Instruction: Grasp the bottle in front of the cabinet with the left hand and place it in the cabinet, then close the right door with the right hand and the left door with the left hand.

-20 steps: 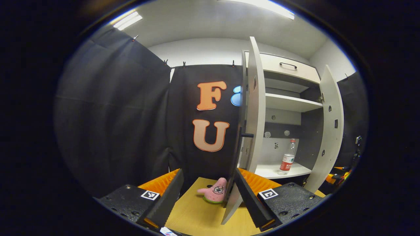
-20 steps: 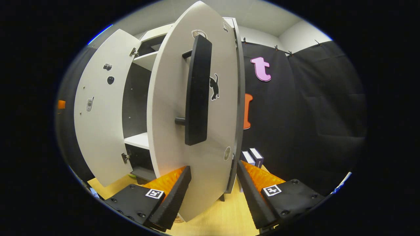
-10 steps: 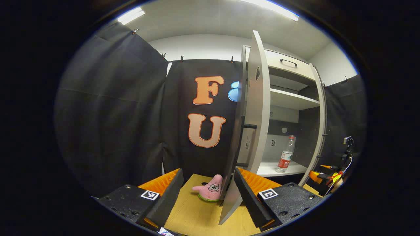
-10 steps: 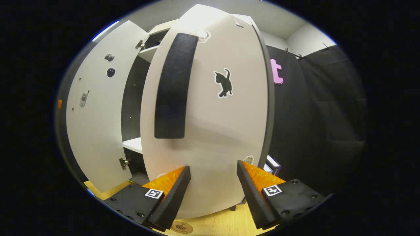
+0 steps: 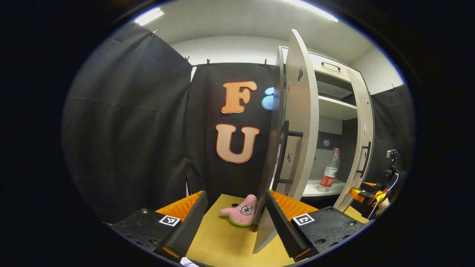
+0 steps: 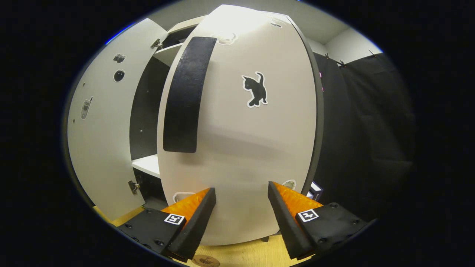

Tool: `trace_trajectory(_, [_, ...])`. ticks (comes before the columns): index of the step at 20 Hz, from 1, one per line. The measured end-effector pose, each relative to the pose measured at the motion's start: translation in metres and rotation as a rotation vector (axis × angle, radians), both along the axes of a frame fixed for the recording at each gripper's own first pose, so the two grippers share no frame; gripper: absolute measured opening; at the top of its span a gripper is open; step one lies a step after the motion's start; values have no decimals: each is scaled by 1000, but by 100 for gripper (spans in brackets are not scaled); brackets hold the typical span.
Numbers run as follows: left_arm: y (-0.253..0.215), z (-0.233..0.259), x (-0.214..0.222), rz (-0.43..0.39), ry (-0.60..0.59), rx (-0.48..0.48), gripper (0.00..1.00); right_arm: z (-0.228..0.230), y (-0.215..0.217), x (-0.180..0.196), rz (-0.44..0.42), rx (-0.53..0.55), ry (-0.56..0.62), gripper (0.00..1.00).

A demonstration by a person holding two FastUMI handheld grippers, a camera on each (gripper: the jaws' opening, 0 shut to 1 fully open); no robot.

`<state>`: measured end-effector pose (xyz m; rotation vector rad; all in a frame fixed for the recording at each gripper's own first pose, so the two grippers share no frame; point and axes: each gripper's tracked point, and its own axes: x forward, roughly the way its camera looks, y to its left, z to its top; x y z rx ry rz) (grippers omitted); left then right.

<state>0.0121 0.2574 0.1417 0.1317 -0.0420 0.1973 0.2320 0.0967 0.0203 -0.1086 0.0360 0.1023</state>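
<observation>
The clear bottle [image 5: 330, 173] with a red label stands upright on the cabinet's lower shelf [image 5: 311, 189]. My left gripper [image 5: 234, 221] is open and holds nothing. The left door [image 5: 297, 122] stands wide open just beyond its fingers, black handle [image 5: 285, 154] facing me. The right door [image 5: 363, 148] is swung partway in, with the right gripper [image 5: 365, 194] low beside it. In the right gripper view, my right gripper [image 6: 239, 218] is open, fingertips close up to the right door's [image 6: 241, 148] outer face below its black handle [image 6: 184, 96].
A pink star-shaped plush [image 5: 241, 212] sits on the wooden table [image 5: 222, 241] by the left door's foot. Boxes [image 6: 314, 191] stand right of the cabinet. The left door's inner face [image 6: 100, 126] and a shelf [image 6: 146, 165] show past the right door. Black cloth walls surround the booth.
The right door has swung further toward the cabinet, with my right gripper following close to its face. The left gripper has hardly shifted; the left door stays open.
</observation>
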Motion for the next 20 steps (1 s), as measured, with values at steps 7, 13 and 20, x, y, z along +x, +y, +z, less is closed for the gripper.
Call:
trace_trajectory(7, [7, -14, 19, -16, 34, 0, 95, -1, 2, 2, 2, 3, 3, 95])
trace_trajectory(13, [11, -31, 28, -30, 74, -17, 95, -1, 3, 2, -11, 5, 7, 95])
trace_trajectory(20, [2, -48, 54, -70, 106, -46, 95, 3, -5, -6, -39, 32, 19, 95])
